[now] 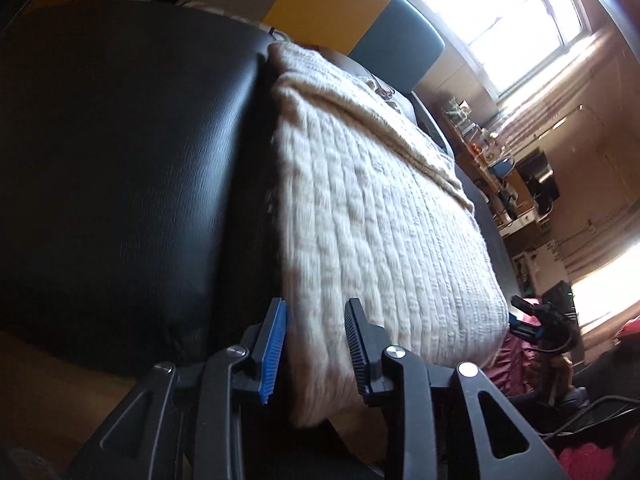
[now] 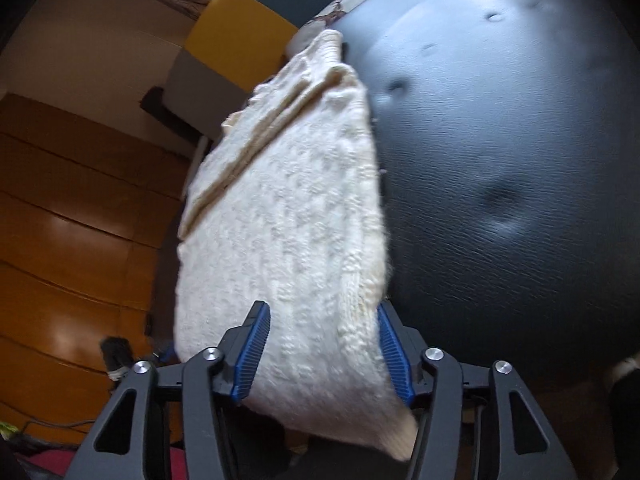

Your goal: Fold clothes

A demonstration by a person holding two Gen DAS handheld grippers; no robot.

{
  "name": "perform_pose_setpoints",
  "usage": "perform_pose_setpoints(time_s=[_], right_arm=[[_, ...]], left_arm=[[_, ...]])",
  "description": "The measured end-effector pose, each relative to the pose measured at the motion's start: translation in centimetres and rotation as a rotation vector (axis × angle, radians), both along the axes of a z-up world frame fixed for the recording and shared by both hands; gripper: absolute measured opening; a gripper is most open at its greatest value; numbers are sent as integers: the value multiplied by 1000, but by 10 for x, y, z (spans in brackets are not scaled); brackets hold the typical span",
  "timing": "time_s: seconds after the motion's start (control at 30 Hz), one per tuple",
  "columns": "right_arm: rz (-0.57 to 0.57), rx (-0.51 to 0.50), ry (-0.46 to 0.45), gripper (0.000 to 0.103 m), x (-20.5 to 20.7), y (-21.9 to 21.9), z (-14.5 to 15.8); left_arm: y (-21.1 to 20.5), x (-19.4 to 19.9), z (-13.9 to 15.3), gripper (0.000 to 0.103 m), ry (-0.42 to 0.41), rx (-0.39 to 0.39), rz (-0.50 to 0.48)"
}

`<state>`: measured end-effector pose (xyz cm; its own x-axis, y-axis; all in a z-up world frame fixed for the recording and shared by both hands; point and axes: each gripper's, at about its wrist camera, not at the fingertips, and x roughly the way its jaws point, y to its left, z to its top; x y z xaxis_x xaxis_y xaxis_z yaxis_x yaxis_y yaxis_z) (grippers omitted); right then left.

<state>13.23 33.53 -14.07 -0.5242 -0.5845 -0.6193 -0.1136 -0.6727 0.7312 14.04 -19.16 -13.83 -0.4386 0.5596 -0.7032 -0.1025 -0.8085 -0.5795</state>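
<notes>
A cream cable-knit sweater (image 1: pixel 380 200) lies folded into a thick long block on a black leather seat (image 1: pixel 120 160). My left gripper (image 1: pixel 316 340) is at one end of it. Its jaws stand apart, with the sweater's near corner between the blue pads and no firm pinch showing. In the right wrist view the same sweater (image 2: pixel 288 208) runs away from me along the edge of the black seat (image 2: pixel 500 160). My right gripper (image 2: pixel 320 344) straddles its other end, jaws wide, the knit filling the gap between them.
Wooden floor (image 2: pixel 60 240) lies beside the seat. A yellow and teal panel (image 1: pixel 332 4) stands beyond the sweater. A bright window (image 1: pixel 500 20) and a cluttered desk (image 1: pixel 500 168) are at the back. Red cloth (image 1: pixel 520 364) lies past the sweater's far end.
</notes>
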Motion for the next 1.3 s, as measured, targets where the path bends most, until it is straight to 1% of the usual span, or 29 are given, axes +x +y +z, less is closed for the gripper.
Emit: perform_pose_setpoints(time_s=[0.07, 0.13, 0.2, 0.27, 0.37, 0.43, 0.47, 0.53, 0.63, 0.67, 0.7, 0.73, 0.77, 0.8, 0.9, 0.93, 1.0, 1.03, 1.13, 1.17, 1.2, 1.23, 1.3], right_arm=[[14, -12, 7, 57, -6, -5, 1], [41, -24, 8, 57, -10, -12, 1], [75, -37, 6, 57, -10, -18, 0], [106, -51, 3, 57, -9, -23, -2], [107, -102, -8, 57, -6, -21, -7], [102, -117, -13, 57, -5, -20, -8], [108, -107, -13, 57, -5, -21, -7], [116, -89, -11, 57, -5, -23, -7], [123, -60, -6, 56, -5, -26, -4], [122, -36, -7, 53, -4, -27, -4], [118, 5, -11, 45, -2, -29, -3], [114, 46, -15, 26, -1, -30, -3], [107, 66, -17, 17, 1, -30, -3], [99, 63, -18, 14, 1, -29, -5], [92, 66, -11, 14, 3, -28, -6], [94, 62, -12, 14, 4, -27, -7], [92, 28, -23, 15, 4, -24, -9], [95, 9, -29, 15, 6, -22, -10], [105, -44, -38, 18, 13, -20, -15], [103, -49, -35, 17, 14, -22, -16], [97, -36, -26, 15, 13, -26, -15], [94, -11, -15, 13, 13, -31, -14], [95, 53, 3, 13, 15, -39, -9]], left_arm=[[0, 3, 0, 33, 10, 20, 8], [4, 3, -2, 36, 17, 25, -8], [8, 3, -4, 36, 21, 15, -17], [8, 3, -5, 36, 25, 26, -15], [7, 1, -7, 35, 17, 47, -8], [3, 3, -4, 35, 17, 28, 2], [-1, 5, -3, 35, 22, 18, 8], [-2, 3, -5, 35, 15, 3, -11], [8, 0, -1, 37, 27, -52, -35], [12, 0, -1, 37, 38, -70, -31], [15, 0, -1, 37, 49, -88, -24], [18, 1, -1, 37, 63, -103, -18], [20, 2, -1, 37, 73, -115, -13], [22, 3, 0, 37, 81, -131, -9], [31, 5, 5, 34, 68, -133, -52], [35, 6, 6, 34, 63, -152, -67], [44, 6, 6, 34, 75, -215, -82], [46, 6, 6, 34, 77, -227, -82], [48, 3, 7, 34, 60, -216, -68], [50, 2, 7, 26, 57, -233, -62], [52, 0, 8, 17, 55, -255, -56], [56, -1, 9, 11, 61, -282, -55], [64, -2, 11, 9, 84, -321, -55]])
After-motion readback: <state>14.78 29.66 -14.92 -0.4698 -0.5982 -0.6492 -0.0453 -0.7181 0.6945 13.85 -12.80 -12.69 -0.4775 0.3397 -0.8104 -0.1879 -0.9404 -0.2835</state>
